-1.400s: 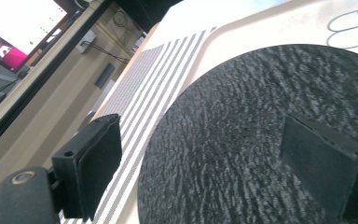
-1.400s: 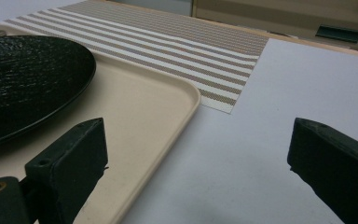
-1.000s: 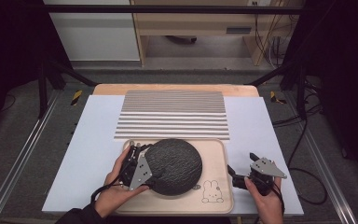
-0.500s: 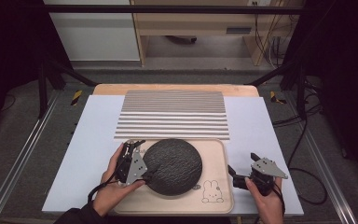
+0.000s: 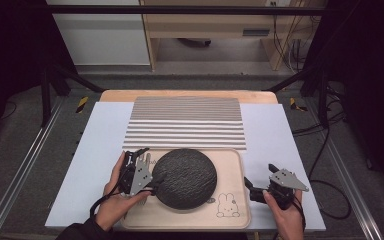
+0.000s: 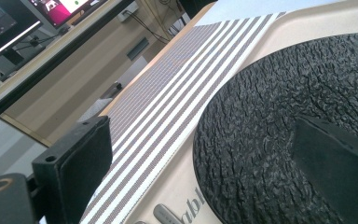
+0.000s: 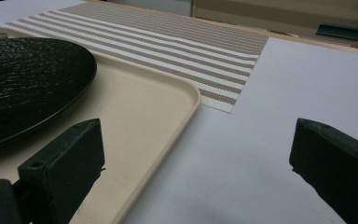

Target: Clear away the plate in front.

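Plate [image 5: 185,178] flat on tray [image 5: 232,165], L tool [image 5: 152,176] at rim.

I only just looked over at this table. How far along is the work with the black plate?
Done: the left tool has reached the black plate's rim, jaws open. In hand: closing on it. Left: lifting it off the tray; the right tool waits open beside it.
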`<state>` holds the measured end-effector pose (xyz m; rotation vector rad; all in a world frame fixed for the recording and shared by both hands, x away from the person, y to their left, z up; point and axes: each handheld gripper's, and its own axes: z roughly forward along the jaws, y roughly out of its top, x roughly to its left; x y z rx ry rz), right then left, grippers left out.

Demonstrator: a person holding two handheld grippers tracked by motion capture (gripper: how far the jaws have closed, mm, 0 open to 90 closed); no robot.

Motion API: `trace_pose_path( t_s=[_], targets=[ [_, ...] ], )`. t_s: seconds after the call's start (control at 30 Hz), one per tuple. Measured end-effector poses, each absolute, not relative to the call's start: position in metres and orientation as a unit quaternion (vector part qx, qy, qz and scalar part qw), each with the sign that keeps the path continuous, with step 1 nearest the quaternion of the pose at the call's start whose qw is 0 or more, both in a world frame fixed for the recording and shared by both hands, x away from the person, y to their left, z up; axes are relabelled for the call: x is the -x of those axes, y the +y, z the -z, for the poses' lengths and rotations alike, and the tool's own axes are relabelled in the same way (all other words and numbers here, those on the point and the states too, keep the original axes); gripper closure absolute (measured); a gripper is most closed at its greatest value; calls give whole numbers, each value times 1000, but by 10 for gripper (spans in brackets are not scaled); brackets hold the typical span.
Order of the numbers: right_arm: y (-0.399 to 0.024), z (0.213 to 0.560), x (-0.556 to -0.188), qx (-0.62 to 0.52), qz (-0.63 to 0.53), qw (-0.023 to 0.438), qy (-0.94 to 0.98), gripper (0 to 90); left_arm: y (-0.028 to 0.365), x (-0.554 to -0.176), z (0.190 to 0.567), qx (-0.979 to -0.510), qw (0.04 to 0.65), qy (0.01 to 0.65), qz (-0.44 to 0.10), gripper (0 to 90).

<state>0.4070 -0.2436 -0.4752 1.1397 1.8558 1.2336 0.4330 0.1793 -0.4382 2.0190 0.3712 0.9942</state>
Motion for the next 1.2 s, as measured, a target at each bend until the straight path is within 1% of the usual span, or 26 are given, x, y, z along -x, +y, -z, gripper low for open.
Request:
trace_pose_path(
  t_s=[0.3,1.2],
  targets=[
    [-244,474,-407,-432,-469,316,703,35,188,-432,431,-794,431,162,-396,55],
    [-246,473,-406,-433,-473,315,700,35,232,-432,405,-751,479,246,-383,37]
  ],
)
